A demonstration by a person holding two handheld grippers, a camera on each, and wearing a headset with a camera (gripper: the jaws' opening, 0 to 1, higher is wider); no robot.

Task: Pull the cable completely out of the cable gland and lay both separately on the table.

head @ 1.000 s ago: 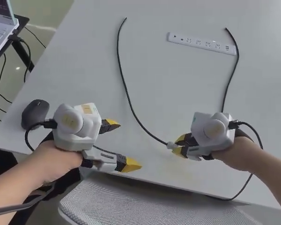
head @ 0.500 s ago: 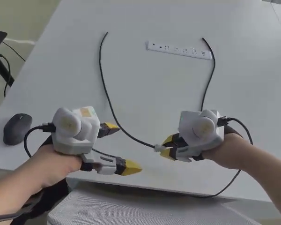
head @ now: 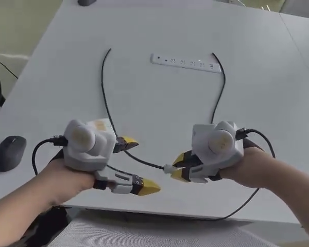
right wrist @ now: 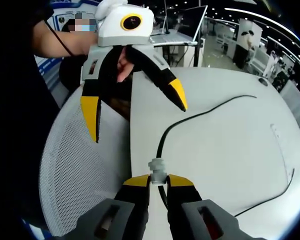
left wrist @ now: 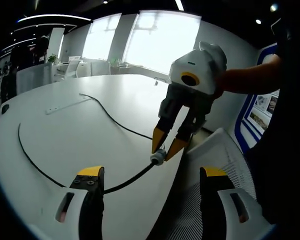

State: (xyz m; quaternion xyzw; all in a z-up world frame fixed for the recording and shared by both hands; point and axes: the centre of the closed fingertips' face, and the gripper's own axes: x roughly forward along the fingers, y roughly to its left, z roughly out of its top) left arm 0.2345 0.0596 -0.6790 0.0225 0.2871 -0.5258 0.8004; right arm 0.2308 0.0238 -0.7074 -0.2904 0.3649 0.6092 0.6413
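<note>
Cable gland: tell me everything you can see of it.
The cable gland is small, pale grey and plastic-looking. The black cable runs through it, so it is not yet freed. The right gripper pinches it between its yellow tips, near the front edge of the table.

R gripper tight on cable gland w/ cable

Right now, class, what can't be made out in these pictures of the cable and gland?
- Right gripper view: end of the cable behind the cable gland, hidden between the jaws of the right hand-held gripper.
- Head view: near stretch of the power strip cord, behind that gripper.
- Head view: power strip's markings, too small.
</note>
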